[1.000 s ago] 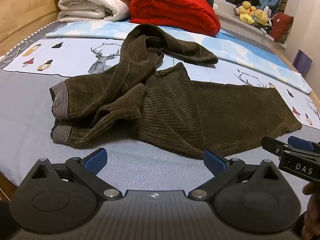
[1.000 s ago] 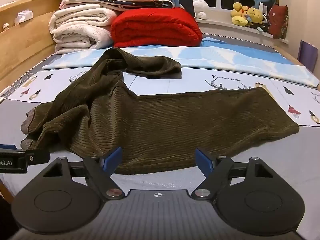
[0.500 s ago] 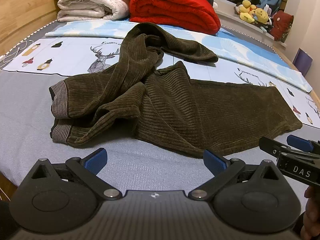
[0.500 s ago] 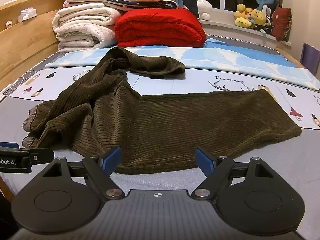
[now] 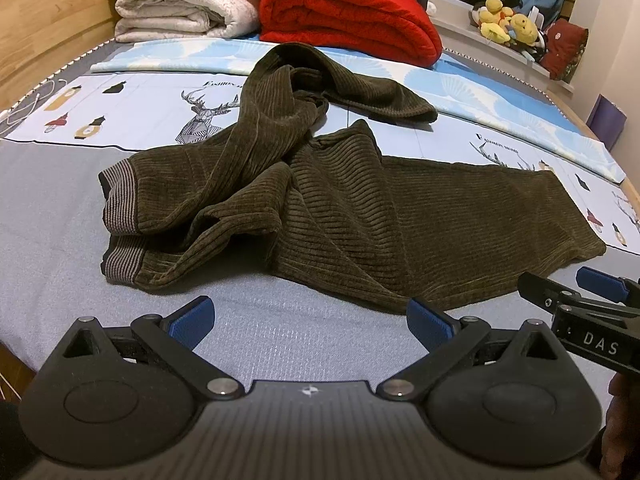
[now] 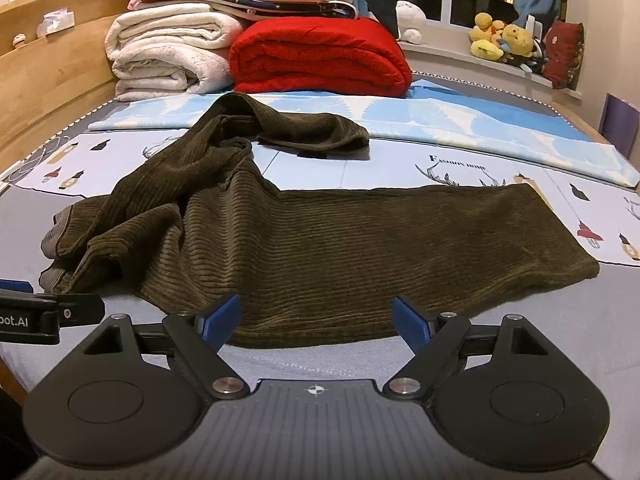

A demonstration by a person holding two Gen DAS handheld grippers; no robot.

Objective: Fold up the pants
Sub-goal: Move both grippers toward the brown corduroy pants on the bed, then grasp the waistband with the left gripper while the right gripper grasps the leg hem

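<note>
The pants (image 6: 360, 248) lie on the bed (image 6: 520, 344), one leg spread flat toward your right and the other leg twisted in a heap over the waist part at your left, so expect a soft, thick corduroy that is limp, a little heavy, and grips well without slipping. Your left tongs (image 5: 308, 316) and right tongs (image 6: 318, 318) both stand spread wide and hold nothing, just before the near edge of the cloth. I judge you should take the striped waistband (image 5: 120, 200) and the hem of the twisted leg (image 5: 400, 100), pinching both layers.

Warm indoor light, fisheye-bowed edges
</note>
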